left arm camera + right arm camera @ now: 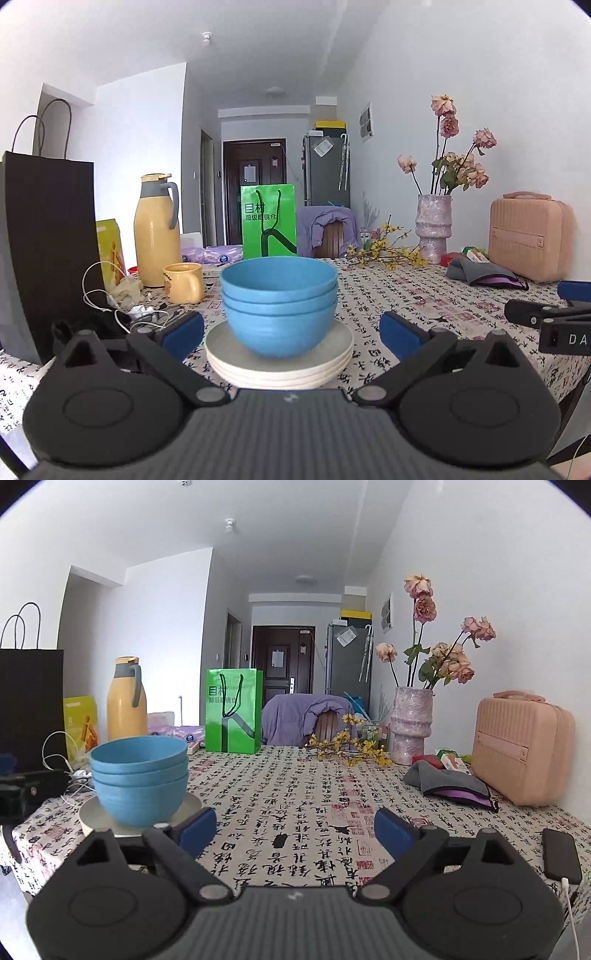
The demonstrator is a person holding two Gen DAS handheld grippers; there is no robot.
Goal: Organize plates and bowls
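Left gripper (291, 332) jaws spread wide and holding nothing, right gripper (295, 830) likewise released, three nested blue plastic bowls (279, 306) atop stacked cream round plates (280, 369) on the calligraphy-print tabletop (295, 794), green paper bag (269, 220) beyond.

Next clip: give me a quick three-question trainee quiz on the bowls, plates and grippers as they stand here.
1. True or false: the blue bowls are nested and sit on the stack of white plates.
2. How many blue bowls are in the stack?
3. The left gripper is: A) shut on a plate, B) open, facing the stack, C) shut on a bowl.

Key: 1 true; 2 three; 3 B. The right gripper is open too, over bare tablecloth.
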